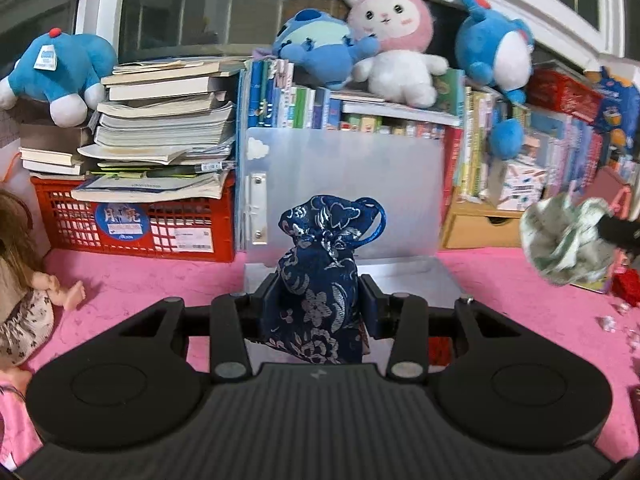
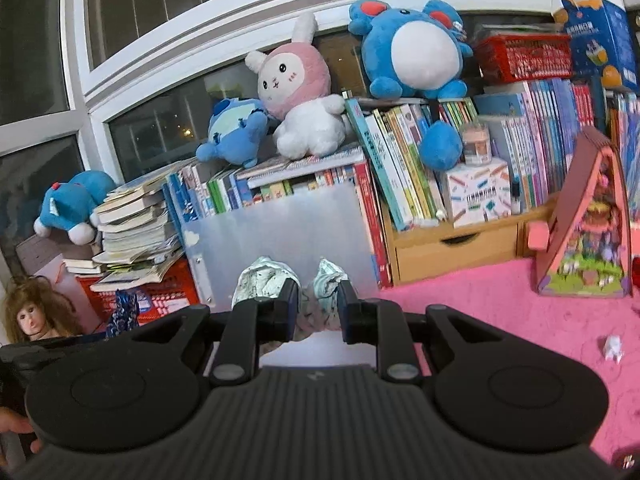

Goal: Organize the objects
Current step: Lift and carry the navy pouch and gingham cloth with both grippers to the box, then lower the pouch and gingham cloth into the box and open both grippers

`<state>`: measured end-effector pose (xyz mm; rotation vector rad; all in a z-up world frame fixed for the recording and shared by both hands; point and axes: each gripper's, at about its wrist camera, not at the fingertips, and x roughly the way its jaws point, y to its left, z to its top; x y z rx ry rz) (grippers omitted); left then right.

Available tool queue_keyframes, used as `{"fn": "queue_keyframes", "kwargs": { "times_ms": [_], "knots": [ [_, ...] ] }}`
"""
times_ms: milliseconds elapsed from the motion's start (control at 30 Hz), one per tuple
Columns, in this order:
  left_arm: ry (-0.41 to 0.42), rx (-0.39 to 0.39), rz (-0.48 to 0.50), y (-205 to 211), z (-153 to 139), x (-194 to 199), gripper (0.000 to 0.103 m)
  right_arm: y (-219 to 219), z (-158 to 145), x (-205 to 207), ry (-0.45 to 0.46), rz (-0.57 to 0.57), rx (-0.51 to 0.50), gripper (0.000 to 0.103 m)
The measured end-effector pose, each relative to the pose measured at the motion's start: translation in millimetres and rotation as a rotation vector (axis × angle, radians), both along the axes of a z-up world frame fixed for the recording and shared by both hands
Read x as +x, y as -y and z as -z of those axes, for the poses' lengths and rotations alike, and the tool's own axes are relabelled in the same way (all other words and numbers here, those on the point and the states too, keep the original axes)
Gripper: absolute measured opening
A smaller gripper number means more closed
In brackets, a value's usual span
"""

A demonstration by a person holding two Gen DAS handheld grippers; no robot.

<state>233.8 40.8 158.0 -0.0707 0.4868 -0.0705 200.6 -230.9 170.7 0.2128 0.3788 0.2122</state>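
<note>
plush toys: four; pouches (image 1: 318,280) gripped: two.

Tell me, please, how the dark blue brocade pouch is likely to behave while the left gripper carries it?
The pouch probably stays soft: its sides pinch in between the left gripper pads. Its satin-looking weave may be slippery. The cinched top stands upright, so it is likely light and lightly stuffed.

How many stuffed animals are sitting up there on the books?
4. A blue plush lies far left by the stacked books; a blue one, the pink-hooded bunny and a big blue round one sit atop the shelved books. Others may be hidden.
</note>
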Motion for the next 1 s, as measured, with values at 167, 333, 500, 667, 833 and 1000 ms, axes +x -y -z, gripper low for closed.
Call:
{"fn": "queue_keyframes", "kwargs": {
  "times_ms": [167, 333, 500, 667, 833, 1000],
  "knots": [
    [-0.040, 0.012, -0.017, 3, 4, 30, 0.048, -4, -4, 29, -0.023, -0.001, -0.009, 0.024],
    [-0.090, 0.024, -0.036, 5, 17, 63, 0.048, -10, 7, 69, -0.071, 0.018, 0.027, 0.024],
    [-0.161, -0.029, -0.069, -2, 34, 98, 0.048, -16, 29, 108, -0.143, 0.015, 0.072, 0.024],
    [-0.191, -0.009, -0.070, -2, 54, 118, 0.048, -24, 52, 132, -0.194, 0.029, 0.057, 0.024],
    [-0.207, 0.005, -0.064, -2, 72, 131, 0.048, -32, 72, 149, -0.230, 0.020, 0.071, 0.024],
    [-0.228, 0.019, -0.059, -2, 89, 145, 0.048, -42, 92, 166, -0.265, 0.008, 0.056, 0.025]
  ]
}}
